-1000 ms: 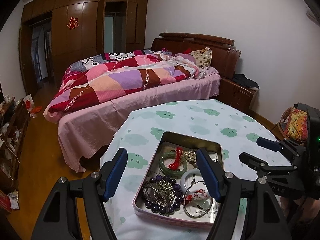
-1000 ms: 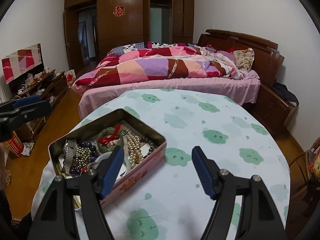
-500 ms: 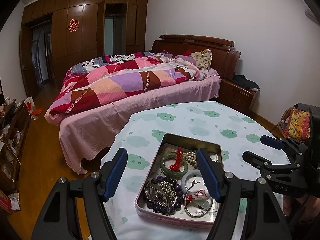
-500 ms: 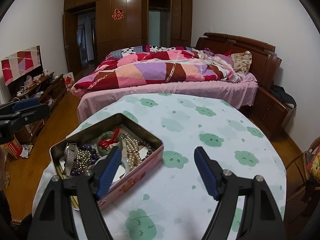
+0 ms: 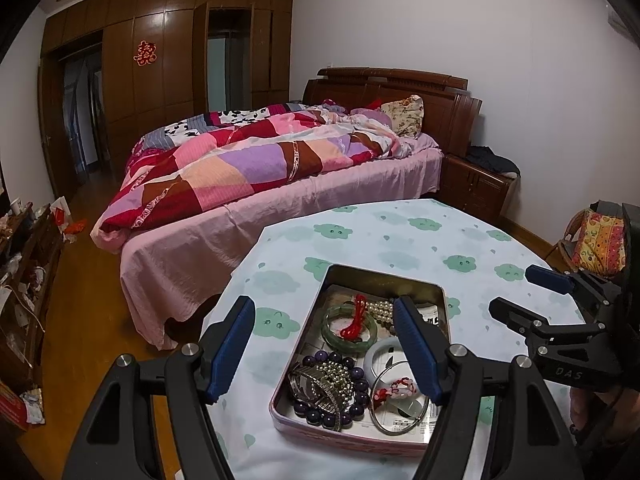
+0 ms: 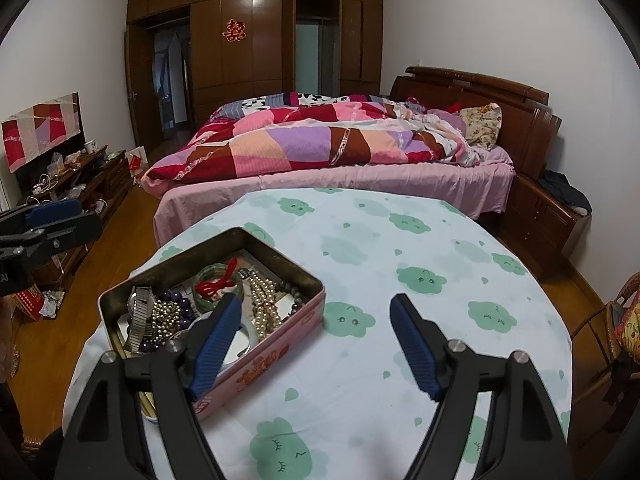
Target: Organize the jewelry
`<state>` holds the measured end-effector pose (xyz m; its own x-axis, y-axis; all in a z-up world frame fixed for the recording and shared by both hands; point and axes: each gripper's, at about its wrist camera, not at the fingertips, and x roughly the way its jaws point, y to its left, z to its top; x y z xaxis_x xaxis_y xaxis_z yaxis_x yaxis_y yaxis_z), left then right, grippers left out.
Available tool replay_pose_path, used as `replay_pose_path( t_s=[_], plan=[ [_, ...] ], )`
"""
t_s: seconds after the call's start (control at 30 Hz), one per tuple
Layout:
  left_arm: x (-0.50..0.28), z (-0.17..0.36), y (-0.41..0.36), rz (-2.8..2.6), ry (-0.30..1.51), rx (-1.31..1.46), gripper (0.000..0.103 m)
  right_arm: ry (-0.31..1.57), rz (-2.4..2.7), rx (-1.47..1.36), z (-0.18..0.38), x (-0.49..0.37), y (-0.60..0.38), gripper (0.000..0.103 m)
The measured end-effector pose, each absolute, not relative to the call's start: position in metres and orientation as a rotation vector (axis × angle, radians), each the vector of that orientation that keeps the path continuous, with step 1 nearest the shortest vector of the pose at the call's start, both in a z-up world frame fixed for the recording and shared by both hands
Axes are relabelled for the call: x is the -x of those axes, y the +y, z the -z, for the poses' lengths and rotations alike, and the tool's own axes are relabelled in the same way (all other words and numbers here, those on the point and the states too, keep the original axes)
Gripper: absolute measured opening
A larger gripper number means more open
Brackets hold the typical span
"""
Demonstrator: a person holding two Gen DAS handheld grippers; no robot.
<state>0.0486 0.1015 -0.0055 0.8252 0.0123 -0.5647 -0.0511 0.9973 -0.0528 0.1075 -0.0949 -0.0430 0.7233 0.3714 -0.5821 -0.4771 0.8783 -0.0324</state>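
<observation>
A pink metal tin (image 5: 384,276) (image 6: 288,342) sits on the round table and holds mixed jewelry. Inside are a green jade bangle with a red tassel (image 5: 350,326) (image 6: 214,280), a pearl string (image 5: 378,308) (image 6: 264,304), purple beads (image 5: 352,396), a white bangle (image 5: 380,354), a thin silver bangle (image 5: 398,398) and a metal watch band (image 6: 138,314). My left gripper (image 5: 324,314) is open and empty, above the tin's left half. My right gripper (image 6: 316,306) is open and empty, over the tin's near right corner. It also shows at the right in the left wrist view (image 5: 516,292).
The table has a white cloth with green clouds (image 6: 420,280). A bed with a patchwork quilt (image 6: 328,144) stands behind it. There is a nightstand (image 6: 548,216) on the right, a low cluttered cabinet (image 6: 76,184) on the left and a chair with a cushion (image 5: 596,240).
Both cameras have risen and tilted back slightly, so the tin sits a little lower in both views. Both grippers stay open and empty.
</observation>
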Motion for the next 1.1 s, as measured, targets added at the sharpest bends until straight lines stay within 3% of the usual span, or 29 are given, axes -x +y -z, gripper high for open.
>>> replay_pose_path(
  t_s=[0.77, 0.93, 1.1],
  plan=[
    [-0.053, 0.012, 0.1, -0.04, 0.62, 0.085, 0.072, 0.604, -0.47, 0.183, 0.044, -0.109, -0.096, 0.081],
    [-0.057, 0.015, 0.098, -0.086, 0.626, 0.059, 0.085, 0.606, -0.468, 0.183, 0.045, -0.109, -0.096, 0.081],
    [-0.054, 0.015, 0.099, -0.09, 0.6, 0.052, 0.085, 0.609, -0.467, 0.182, 0.046, -0.108, -0.097, 0.081]
  ],
)
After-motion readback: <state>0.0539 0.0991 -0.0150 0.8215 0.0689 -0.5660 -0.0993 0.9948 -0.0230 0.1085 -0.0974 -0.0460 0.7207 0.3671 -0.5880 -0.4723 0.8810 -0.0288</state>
